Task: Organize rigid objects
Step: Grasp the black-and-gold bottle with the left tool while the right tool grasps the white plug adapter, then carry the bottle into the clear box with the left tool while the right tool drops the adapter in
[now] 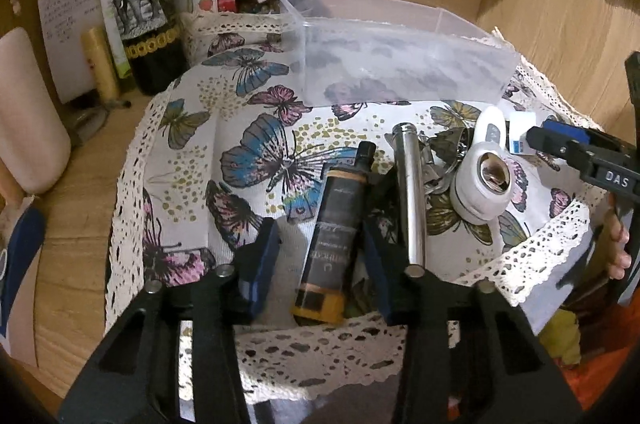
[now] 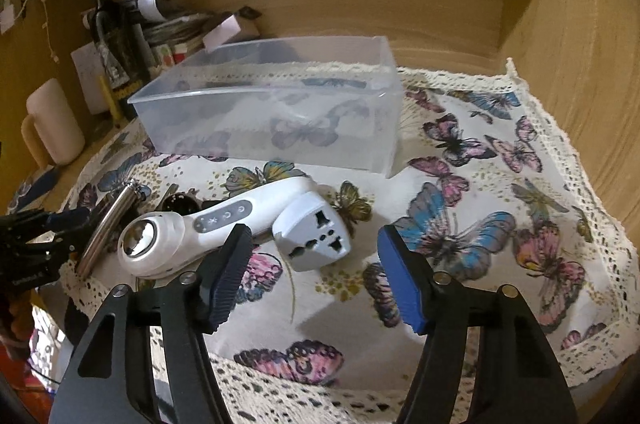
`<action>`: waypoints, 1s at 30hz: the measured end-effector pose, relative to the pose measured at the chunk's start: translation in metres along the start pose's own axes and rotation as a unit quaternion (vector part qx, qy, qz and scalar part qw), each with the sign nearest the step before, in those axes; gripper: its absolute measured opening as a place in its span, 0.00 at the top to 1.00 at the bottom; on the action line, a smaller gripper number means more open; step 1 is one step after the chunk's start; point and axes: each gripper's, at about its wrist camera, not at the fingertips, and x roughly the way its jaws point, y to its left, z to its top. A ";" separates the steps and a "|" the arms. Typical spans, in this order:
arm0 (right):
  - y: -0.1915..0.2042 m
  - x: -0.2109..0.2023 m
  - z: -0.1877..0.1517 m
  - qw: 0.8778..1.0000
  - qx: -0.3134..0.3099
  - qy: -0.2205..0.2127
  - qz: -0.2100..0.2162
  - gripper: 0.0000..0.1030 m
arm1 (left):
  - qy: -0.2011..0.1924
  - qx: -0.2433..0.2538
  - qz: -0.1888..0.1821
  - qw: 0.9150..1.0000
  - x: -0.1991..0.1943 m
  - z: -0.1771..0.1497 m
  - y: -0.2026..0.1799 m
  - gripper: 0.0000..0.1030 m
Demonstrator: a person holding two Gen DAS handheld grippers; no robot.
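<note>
A dark bottle with an amber base point(image 1: 334, 236) lies on the butterfly cloth point(image 1: 240, 128) between the open pads of my left gripper point(image 1: 320, 260), which stand apart from it on both sides. A silver metal tube point(image 1: 410, 192) lies just right of it. A white handheld device point(image 2: 188, 228) and a white plug adapter point(image 2: 314, 234) lie in front of my right gripper point(image 2: 316, 276), which is open and empty above the cloth. A clear plastic bin point(image 2: 280, 108) stands behind them, empty.
A dark wine bottle with an elephant label point(image 1: 140, 0), papers and a cream mug point(image 1: 28, 116) crowd the left of the wooden desk. Wooden walls close the back and right. The cloth's lace edge point(image 2: 560, 128) runs near the right wall.
</note>
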 end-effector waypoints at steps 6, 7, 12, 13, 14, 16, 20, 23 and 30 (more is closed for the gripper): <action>-0.002 0.019 0.004 1.000 0.007 0.024 0.008 0.60 | -0.003 -0.002 -0.008 1.000 0.002 0.005 0.003 0.78; -0.002 0.018 0.003 1.000 0.007 0.023 0.008 0.60 | -0.005 -0.005 -0.007 1.000 0.002 0.006 0.004 0.78; -0.001 0.009 0.004 1.000 0.002 0.012 0.003 0.60 | -0.021 -0.008 -0.006 1.000 -0.006 0.014 0.008 0.78; 0.000 0.007 0.005 1.000 0.000 0.008 0.003 0.61 | -0.026 -0.006 -0.005 1.000 -0.008 0.015 0.007 0.78; 0.002 0.004 0.006 1.000 -0.003 0.002 0.000 0.62 | -0.034 -0.003 -0.002 0.999 -0.012 0.018 0.006 0.78; 0.003 -0.005 0.009 1.000 -0.007 -0.012 -0.003 0.65 | -0.047 0.002 0.002 0.999 -0.018 0.024 0.004 0.78; 0.003 -0.020 0.016 0.999 -0.010 -0.040 -0.004 0.66 | -0.072 0.006 0.003 0.997 -0.029 0.039 0.001 0.78; 0.003 -0.026 0.021 0.998 -0.012 -0.055 -0.006 0.66 | -0.095 0.015 0.006 0.995 -0.039 0.053 -0.004 0.78; 0.001 -0.044 0.044 0.995 -0.014 -0.099 -0.006 0.66 | -0.126 0.020 -0.008 0.992 -0.049 0.089 -0.012 0.78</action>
